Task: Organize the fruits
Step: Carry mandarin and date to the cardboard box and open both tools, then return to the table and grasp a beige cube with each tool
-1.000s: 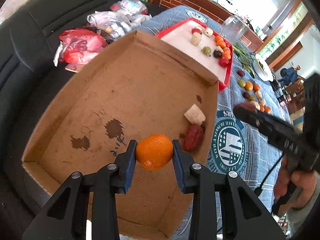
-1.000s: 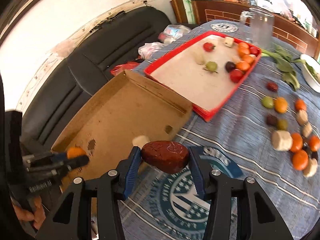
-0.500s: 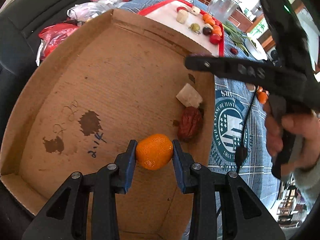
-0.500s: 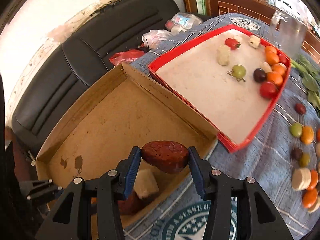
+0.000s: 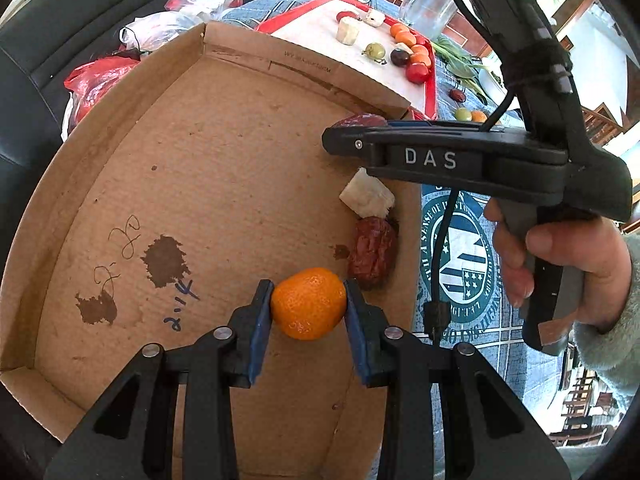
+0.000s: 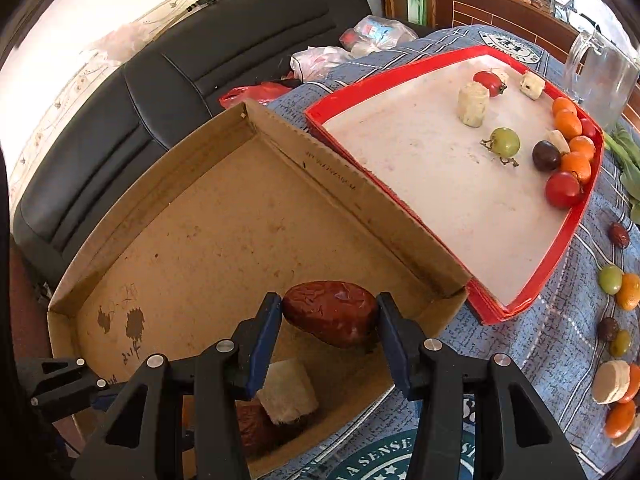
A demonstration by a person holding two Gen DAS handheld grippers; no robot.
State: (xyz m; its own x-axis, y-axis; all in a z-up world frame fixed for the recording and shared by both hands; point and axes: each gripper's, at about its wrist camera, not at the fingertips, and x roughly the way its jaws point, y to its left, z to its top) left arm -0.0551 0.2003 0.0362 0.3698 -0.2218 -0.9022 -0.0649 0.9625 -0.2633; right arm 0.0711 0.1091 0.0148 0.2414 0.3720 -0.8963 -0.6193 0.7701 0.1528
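Left tongs (image 5: 308, 312) clamp a small orange (image 5: 308, 303), right tongs (image 6: 329, 322) a red date (image 6: 331, 313), both over the cardboard box (image 6: 224, 240); lower each close to the floor, then let go gently.

Both grippers (image 5: 308, 312) (image 6: 330, 316) angled steeply down, jaws apparently clamped.

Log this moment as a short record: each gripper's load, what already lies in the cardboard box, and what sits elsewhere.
left gripper: jaws shut on a small round orange citrus fruit, over the shallow brown cardboard box
right gripper: jaws shut on a wrinkled dark red date, over the box
in box: a pale white fruit chunk, a second red date
red-rimmed white tray: several fruits
blue patterned tablecloth: loose fruits
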